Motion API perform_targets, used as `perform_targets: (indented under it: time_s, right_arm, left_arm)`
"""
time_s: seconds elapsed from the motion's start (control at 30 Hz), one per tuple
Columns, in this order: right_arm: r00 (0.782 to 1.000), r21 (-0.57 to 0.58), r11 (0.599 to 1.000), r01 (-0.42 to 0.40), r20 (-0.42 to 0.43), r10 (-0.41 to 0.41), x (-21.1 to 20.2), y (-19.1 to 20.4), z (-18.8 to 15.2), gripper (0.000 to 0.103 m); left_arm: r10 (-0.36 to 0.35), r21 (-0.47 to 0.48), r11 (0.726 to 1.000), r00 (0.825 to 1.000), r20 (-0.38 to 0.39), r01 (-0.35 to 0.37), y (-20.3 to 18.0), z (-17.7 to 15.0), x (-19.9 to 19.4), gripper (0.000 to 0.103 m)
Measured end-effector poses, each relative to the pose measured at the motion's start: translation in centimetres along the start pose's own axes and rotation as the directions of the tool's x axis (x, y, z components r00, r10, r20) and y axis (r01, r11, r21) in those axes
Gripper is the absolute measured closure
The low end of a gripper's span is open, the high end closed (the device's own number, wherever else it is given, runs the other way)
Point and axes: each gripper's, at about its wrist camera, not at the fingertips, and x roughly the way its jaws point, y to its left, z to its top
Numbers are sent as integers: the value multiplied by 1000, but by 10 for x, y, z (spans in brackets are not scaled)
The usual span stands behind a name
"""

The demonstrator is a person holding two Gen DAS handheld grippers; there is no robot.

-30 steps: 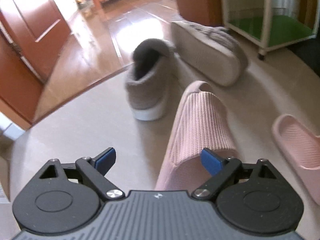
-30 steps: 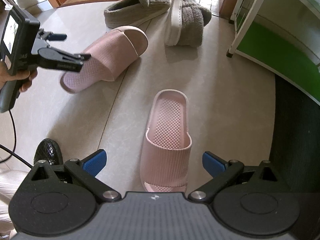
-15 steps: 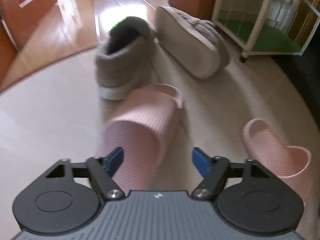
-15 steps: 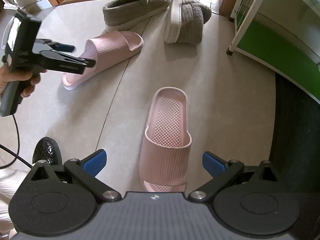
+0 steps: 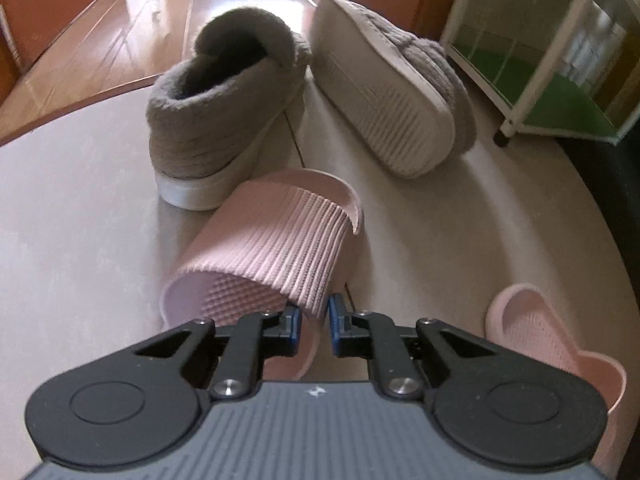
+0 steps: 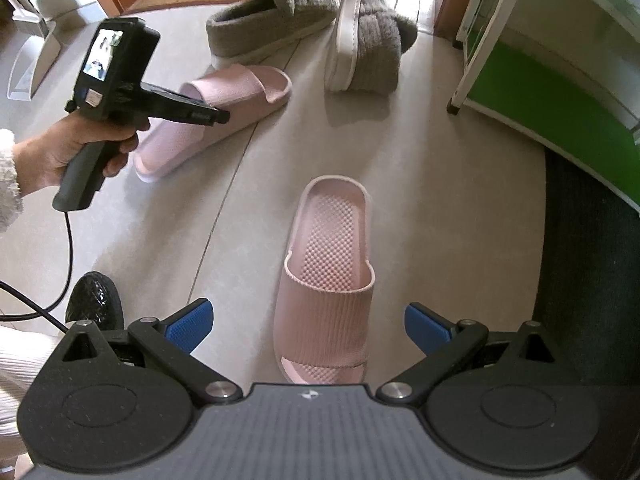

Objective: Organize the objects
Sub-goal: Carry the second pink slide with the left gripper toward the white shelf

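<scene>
My left tongs (image 5: pixel 313 322) have just been closing and now pinch the side edge of a pink slide (image 5: pixel 276 252). Two grey slippers (image 5: pixel 224 120) sit past it. My right tongs (image 6: pixel 307 326) are wide apart, holding nothing, with the other slide (image 6: pixel 328 276) on the floor between them.

The left gripper (image 5: pixel 314 322), gripped by a hand (image 6: pixel 76 150), has just closed its jaws on a slipper (image 5: pixel 264 264); the right gripper (image 6: pixel 308 326) points down, jaws wide apart.
</scene>
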Motion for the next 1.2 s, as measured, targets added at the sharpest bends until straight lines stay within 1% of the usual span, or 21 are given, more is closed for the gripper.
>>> perform_targets:
  time_s: [0.13, 0.23, 0.33, 0.47, 0.6, 0.67, 0.77, 0.9, 1.07, 1.2]
  right_arm:
    - [999, -17, 1000, -6, 48, 6, -16, -2, -3, 0]
    - [997, -35, 999, -6, 75, 9, -28, -6, -8, 0]
    - [997, -66, 998, -8, 71, 13, -36, -10, -15, 0]
    - [998, -81, 996, -28, 48, 32, -42, -21, -24, 0]
    - [997, -59, 998, -33, 74, 38, -52, -45, -37, 0]
    - [995, -29, 999, -38, 87, 41, -56, -60, -43, 0]
    - [994, 25, 999, -46, 104, 44, -64, -80, -49, 0]
    - [988, 46, 998, -30, 153, 23, -82, -99, -56, 0]
    - [982, 16, 1000, 1, 190, -4, -94, -112, -60, 0]
    - [985, -4, 1000, -7, 171, 8, -93, -121, -63, 0]
  left_arm:
    - [45, 3, 999, 999, -15, -45, -11, 6, -14, 94]
    - [48, 14, 999, 999, -26, -48, -22, 17, -33, 94]
    - [49, 36, 998, 998, -48, -47, -38, 32, -54, 94]
    - [41, 74, 997, 997, -59, -36, -70, 54, -83, 95]
    - [40, 159, 987, 998, -55, -31, -109, 67, -111, 94]
    - [32, 166, 986, 997, -72, -20, -128, 69, -119, 95]
    - [-6, 113, 993, 995, -100, 17, -150, 72, -120, 94]
    - [-69, 36, 997, 991, -111, 74, -186, 70, -110, 94]
    - [-143, -29, 990, 982, -120, 141, -231, 68, -88, 94]
    - [-177, -51, 984, 975, -134, 172, -265, 67, -62, 94]
